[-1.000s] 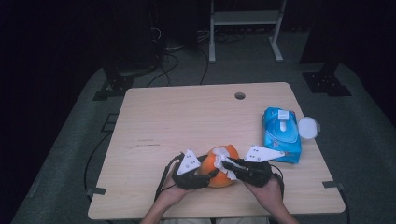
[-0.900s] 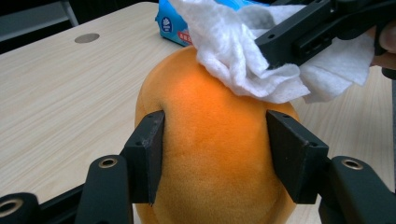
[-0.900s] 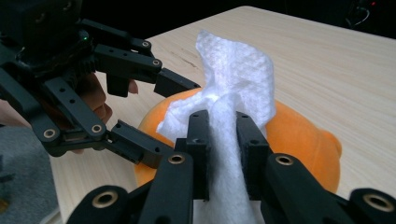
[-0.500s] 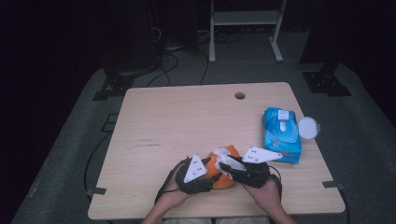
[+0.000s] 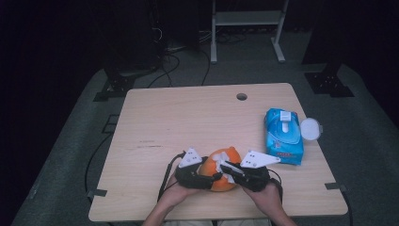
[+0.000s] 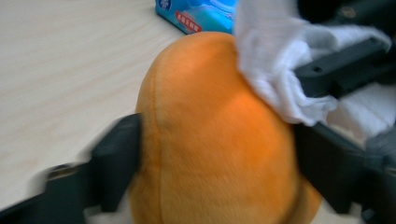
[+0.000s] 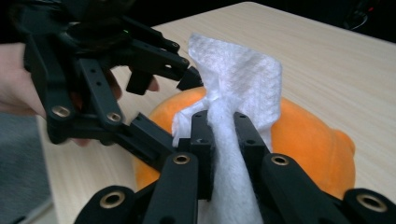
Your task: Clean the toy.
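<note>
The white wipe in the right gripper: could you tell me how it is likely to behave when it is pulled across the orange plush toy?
The white wipe is probably floppy: it creases and drapes above the right gripper. It looks thin and light. It may snag on the orange plush toy.

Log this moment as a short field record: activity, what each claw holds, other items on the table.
activity: wiping an orange plush toy with a white wipe
left claw: jaws closed on the sides of the plush toy, bracing it
right claw: pinching the wipe, which lies against the toy's top
other items: blue wipes pack at the table's right, lid open
table: light wood, round hole near the far edge
</note>
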Demonstrator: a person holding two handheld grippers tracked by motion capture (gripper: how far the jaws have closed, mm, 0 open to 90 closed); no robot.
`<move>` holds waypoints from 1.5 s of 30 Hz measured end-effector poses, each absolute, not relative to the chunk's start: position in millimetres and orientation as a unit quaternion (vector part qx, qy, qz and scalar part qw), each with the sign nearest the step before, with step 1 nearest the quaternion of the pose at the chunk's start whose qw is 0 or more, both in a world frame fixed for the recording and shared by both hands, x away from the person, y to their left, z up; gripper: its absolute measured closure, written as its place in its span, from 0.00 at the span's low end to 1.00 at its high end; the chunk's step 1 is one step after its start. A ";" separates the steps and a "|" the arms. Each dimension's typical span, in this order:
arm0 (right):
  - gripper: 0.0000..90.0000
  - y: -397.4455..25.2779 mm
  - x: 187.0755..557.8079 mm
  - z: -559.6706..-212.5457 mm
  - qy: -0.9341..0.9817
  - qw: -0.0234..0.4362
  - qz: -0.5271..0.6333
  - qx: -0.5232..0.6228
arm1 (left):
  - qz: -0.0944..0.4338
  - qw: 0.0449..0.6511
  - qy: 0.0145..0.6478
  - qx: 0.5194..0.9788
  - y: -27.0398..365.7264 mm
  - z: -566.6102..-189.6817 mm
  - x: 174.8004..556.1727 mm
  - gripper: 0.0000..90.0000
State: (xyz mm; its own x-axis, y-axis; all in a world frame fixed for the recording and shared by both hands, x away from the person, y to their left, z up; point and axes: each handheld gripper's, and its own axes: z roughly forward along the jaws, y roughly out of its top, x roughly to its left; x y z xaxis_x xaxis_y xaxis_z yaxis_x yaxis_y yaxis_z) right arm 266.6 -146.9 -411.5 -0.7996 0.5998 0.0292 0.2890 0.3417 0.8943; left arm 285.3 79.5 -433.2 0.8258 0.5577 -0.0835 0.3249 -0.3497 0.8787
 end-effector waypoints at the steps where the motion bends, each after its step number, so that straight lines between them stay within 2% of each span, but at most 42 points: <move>1: 0.90 -149.4 268.4 -411.1 0.802 0.151 0.505 0.280 | 0.134 0.502 0.263 0.813 78.7 -430.7 282.7 0.39; 2: 0.90 -153.8 270.6 -410.2 0.797 0.147 0.510 0.288 | 0.146 0.499 0.256 0.815 77.7 -428.3 280.6 0.42; 4: 0.90 -168.6 276.4 -408.4 0.783 0.160 0.513 0.314 | 0.211 0.493 0.219 0.815 75.0 -421.7 273.1 0.44; 7: 0.90 -177.5 279.3 -409.1 0.776 0.173 0.506 0.333 | 0.233 0.492 0.204 0.814 73.8 -418.9 270.6 0.43; 9: 0.90 -178.5 280.3 -410.7 0.772 0.160 0.515 0.336 | 0.217 0.493 0.199 0.819 70.2 -422.5 270.2 0.38; 10: 0.90 -169.6 276.0 -410.5 0.780 0.156 0.520 0.312 | 0.215 0.491 0.194 0.822 68.8 -424.4 269.3 0.31; 12: 0.89 -165.5 274.0 -409.9 0.783 0.156 0.521 0.301 | 0.207 0.493 0.197 0.822 70.1 -424.9 269.8 0.27; 16: 0.90 -167.6 276.8 -414.7 0.786 0.150 0.512 0.313 | 0.154 0.505 0.274 0.804 83.0 -422.2 282.8 0.14; 17: 0.90 -168.2 277.5 -415.2 0.785 0.145 0.514 0.314 | 0.120 0.503 0.294 0.804 84.8 -427.3 287.0 0.14; 18: 0.90 -168.2 277.5 -415.2 0.785 0.145 0.514 0.314 | 0.120 0.503 0.294 0.804 84.8 -427.3 287.0 0.17; 19: 0.90 -166.8 276.5 -414.3 0.787 0.144 0.513 0.312 | 0.125 0.500 0.287 0.807 83.9 -429.0 285.8 0.17; 20: 0.90 -164.0 274.4 -412.9 0.788 0.143 0.514 0.307 | 0.136 0.497 0.275 0.812 82.2 -429.2 283.4 0.22; 23: 0.90 -151.4 265.6 -408.2 0.792 0.120 0.533 0.272 | 0.161 0.490 0.236 0.824 73.1 -428.6 275.3 0.29; 24: 0.90 -144.2 261.9 -405.7 0.802 0.140 0.523 0.253 | 0.167 0.487 0.229 0.826 71.4 -428.5 273.5 0.29; 29: 0.90 -158.1 270.5 -407.3 0.790 0.148 0.519 0.292 | 0.143 0.505 0.263 0.809 80.7 -425.3 280.0 0.19; 30: 0.90 -158.1 270.5 -407.3 0.790 0.148 0.519 0.292 | 0.143 0.505 0.263 0.809 80.7 -425.3 280.0 0.19; 32: 0.90 -160.5 271.2 -408.7 0.787 0.149 0.519 0.297 | 0.144 0.501 0.259 0.813 78.7 -426.4 278.6 0.26; 34: 0.89 -155.0 267.1 -407.5 0.788 0.146 0.521 0.292 | 0.165 0.495 0.242 0.818 72.1 -427.0 273.8 0.29; 39: 0.89 -135.6 254.8 -404.3 0.802 0.143 0.524 0.247 | 0.189 0.487 0.210 0.826 64.4 -427.9 266.1 0.30; 45: 0.90 -150.6 263.4 -402.2 0.789 0.153 0.526 0.278 | 0.187 0.489 0.202 0.828 66.5 -428.1 266.4 0.31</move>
State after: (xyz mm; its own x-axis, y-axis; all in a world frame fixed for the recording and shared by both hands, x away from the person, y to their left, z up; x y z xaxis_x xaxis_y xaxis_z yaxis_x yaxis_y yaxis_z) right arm 263.4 -150.6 -402.2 -0.7984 0.6000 0.0514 0.2788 0.2926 0.9147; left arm 266.4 66.5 -428.1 0.8490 0.5164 0.1118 0.1514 -0.4406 0.8849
